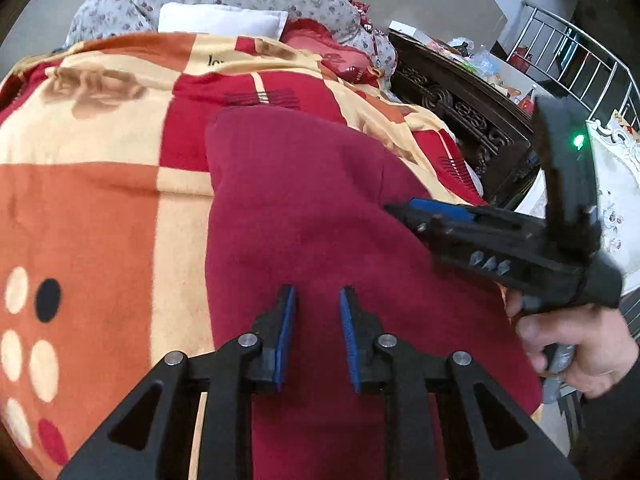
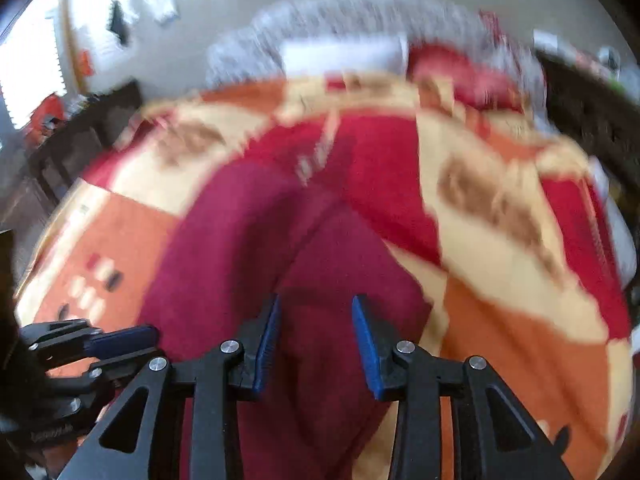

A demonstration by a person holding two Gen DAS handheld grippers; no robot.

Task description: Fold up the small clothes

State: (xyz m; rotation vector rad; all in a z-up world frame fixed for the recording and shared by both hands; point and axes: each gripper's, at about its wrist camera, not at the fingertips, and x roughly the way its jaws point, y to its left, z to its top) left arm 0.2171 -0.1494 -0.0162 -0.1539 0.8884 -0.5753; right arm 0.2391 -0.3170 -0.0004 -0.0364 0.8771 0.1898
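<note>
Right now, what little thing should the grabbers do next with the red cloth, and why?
Probably lower both and pinch the near edge. The left gripper and right gripper stand open above the dark red cloth, holding nothing. It lies spread on the blanket, not yet folded.

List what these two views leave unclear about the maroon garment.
- Maroon garment: its near edge, in the left wrist view, is hidden behind the left gripper.
- Right wrist view: motion blur hides the garment's folds and hems.
- Garment type: cannot tell.
</note>
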